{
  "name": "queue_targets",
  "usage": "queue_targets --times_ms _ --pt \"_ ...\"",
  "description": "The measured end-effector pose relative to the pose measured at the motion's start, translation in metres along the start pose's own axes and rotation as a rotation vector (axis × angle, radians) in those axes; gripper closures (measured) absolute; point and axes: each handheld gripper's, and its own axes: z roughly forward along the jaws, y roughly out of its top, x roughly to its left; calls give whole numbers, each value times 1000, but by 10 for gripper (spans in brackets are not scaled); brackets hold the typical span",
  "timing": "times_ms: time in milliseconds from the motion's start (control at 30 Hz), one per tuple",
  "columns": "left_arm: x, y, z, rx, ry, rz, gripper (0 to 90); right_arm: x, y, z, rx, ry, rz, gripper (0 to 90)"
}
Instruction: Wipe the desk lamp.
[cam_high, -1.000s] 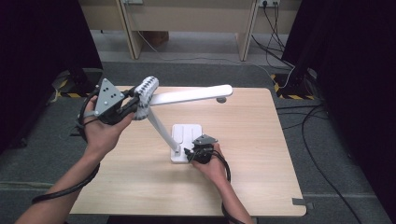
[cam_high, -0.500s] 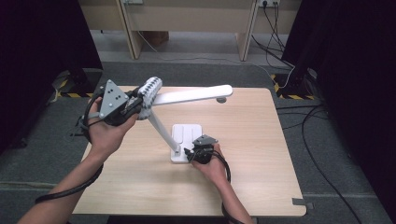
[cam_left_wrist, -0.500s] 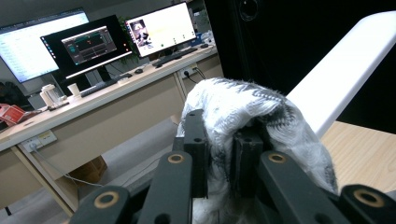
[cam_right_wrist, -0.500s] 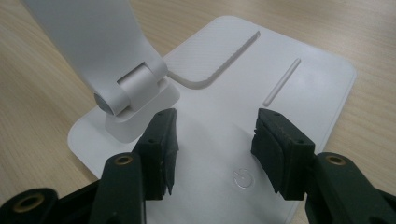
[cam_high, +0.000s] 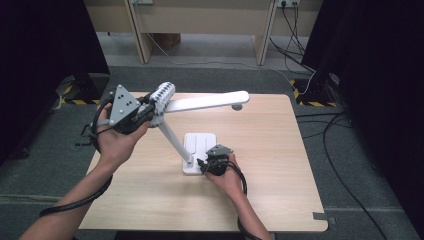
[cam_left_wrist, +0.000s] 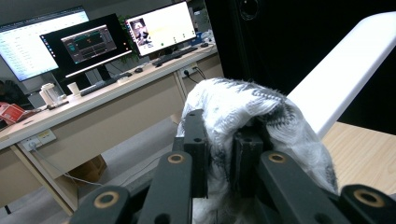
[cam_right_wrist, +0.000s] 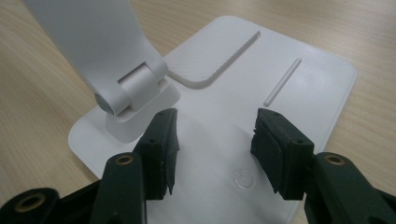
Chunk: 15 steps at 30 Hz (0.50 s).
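A white desk lamp stands on the wooden table (cam_high: 280, 190), its flat base (cam_high: 200, 140) near the middle. Its thin arm (cam_high: 172, 140) slants up to the left and its long head (cam_high: 207, 102) runs level to the right. My left gripper (cam_high: 150, 107) is shut on a white-grey cloth (cam_high: 161, 95) at the lamp's upper joint. In the left gripper view the cloth (cam_left_wrist: 243, 100) bunches over the left gripper (cam_left_wrist: 219, 154), beside the lamp head (cam_left_wrist: 341, 74). My right gripper (cam_high: 202, 165) is at the base's near edge. Its jaws stand open over the base (cam_right_wrist: 280, 60), right of the hinge (cam_right_wrist: 126, 88), right gripper (cam_right_wrist: 215, 140) holding nothing.
A power symbol (cam_right_wrist: 240, 178) is marked on the base between my right jaws. Cables (cam_high: 345, 185) trail over the grey floor to the table's right. Desk legs (cam_high: 140, 35) stand beyond the table. Monitors (cam_left_wrist: 88, 42) sit on a desk farther off.
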Motion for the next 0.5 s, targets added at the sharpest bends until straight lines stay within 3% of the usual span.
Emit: queue_targets --times_ms 500 --pt "-9 5 6 -7 -8 -2 793 0 0 0 -2 0 1 505"
